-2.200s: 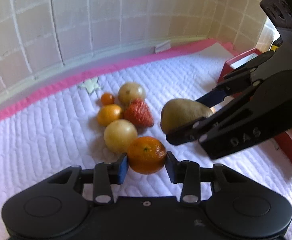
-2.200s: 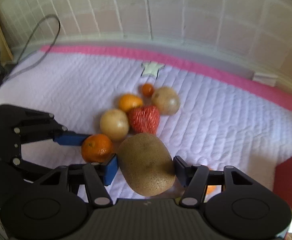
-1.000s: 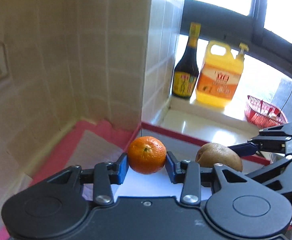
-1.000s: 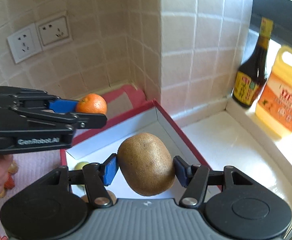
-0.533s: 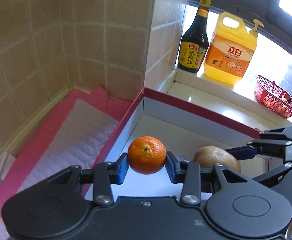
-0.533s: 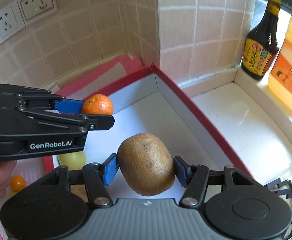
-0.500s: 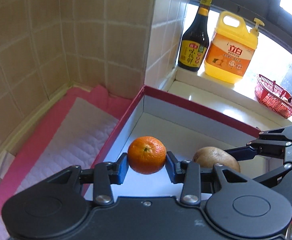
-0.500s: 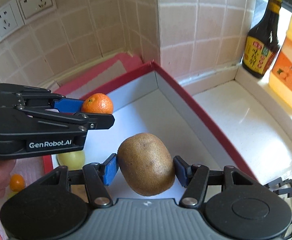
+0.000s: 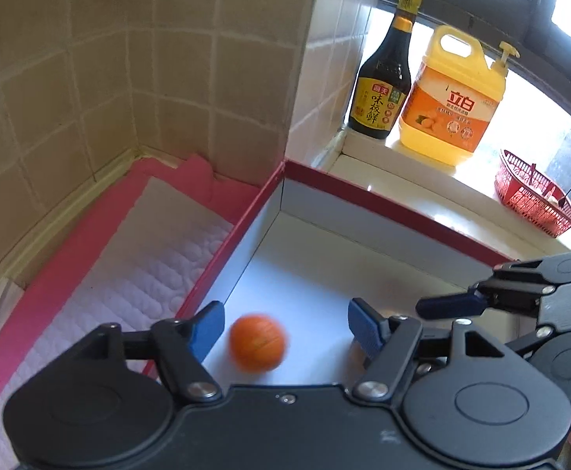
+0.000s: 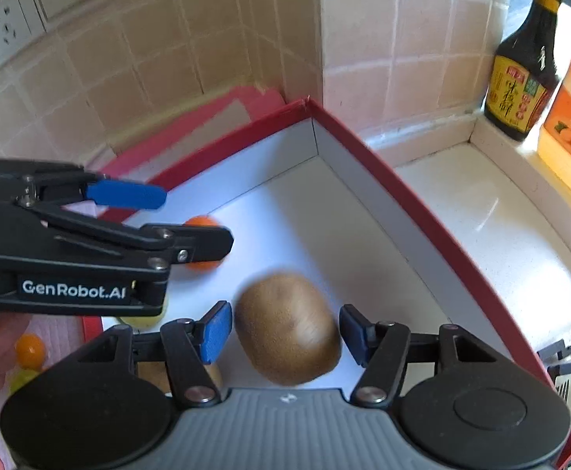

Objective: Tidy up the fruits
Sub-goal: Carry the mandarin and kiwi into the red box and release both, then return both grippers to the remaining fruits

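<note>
Orange tangerine (image 9: 258,348) blurred, loose between left gripper (image 9: 285,331) jaws just opened, over red box (image 9: 383,203) floor | kiwi (image 10: 287,329) free of right gripper (image 10: 285,331) jaws, also just opened | risk: both fruits roll, collide.

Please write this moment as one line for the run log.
left tongs: just opened, orange loose in red box | right tongs: just opened, kiwi between, blurred, not gripped | step: release

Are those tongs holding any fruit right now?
No. Both have just opened: the orange lies loose between the left tongs, the kiwi between the right tongs.
</note>
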The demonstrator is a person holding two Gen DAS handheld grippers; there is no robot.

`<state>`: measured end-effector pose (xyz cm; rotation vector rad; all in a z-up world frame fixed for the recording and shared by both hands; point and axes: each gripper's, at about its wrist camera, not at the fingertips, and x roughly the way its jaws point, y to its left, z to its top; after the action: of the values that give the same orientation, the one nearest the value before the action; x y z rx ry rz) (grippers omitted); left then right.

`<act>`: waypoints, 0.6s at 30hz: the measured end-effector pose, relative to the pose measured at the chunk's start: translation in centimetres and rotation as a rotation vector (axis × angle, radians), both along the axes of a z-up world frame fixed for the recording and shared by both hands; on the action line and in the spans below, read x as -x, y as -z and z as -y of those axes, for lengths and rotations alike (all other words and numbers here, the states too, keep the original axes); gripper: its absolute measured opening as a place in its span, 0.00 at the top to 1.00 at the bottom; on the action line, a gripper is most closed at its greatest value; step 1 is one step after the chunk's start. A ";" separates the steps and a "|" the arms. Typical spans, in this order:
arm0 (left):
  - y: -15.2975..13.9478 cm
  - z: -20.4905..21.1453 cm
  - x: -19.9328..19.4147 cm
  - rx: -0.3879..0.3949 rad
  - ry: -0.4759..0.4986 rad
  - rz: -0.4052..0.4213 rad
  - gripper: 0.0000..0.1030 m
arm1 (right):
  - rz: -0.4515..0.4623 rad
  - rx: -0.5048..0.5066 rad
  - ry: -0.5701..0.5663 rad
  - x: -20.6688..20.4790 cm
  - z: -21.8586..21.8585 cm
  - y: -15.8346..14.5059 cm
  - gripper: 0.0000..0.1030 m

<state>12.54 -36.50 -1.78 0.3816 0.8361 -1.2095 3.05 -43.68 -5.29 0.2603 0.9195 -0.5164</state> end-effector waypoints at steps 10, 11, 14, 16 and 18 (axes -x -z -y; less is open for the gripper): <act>-2.4 -2.9 0.7 0.012 -0.070 0.045 0.20 | 0.028 0.057 -0.030 0.9 -2.1 -3.0 0.31; -2.8 -3.4 0.8 0.016 -0.074 0.053 0.20 | 0.034 0.064 -0.035 1.0 -2.5 -3.4 0.31; -4.4 -5.1 1.4 0.033 -0.096 0.080 0.20 | 0.056 0.094 -0.057 1.3 -3.8 -5.0 0.31; -5.6 -6.4 1.7 0.048 -0.117 0.099 0.20 | 0.071 0.108 -0.073 1.5 -4.6 -6.0 0.31; -6.9 -8.0 2.1 0.064 -0.143 0.117 0.20 | 0.091 0.124 -0.093 1.5 -5.8 -7.1 0.31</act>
<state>10.49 -28.47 5.10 0.3317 0.7106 -1.0679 1.55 -37.91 1.85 0.1270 0.8036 -0.4701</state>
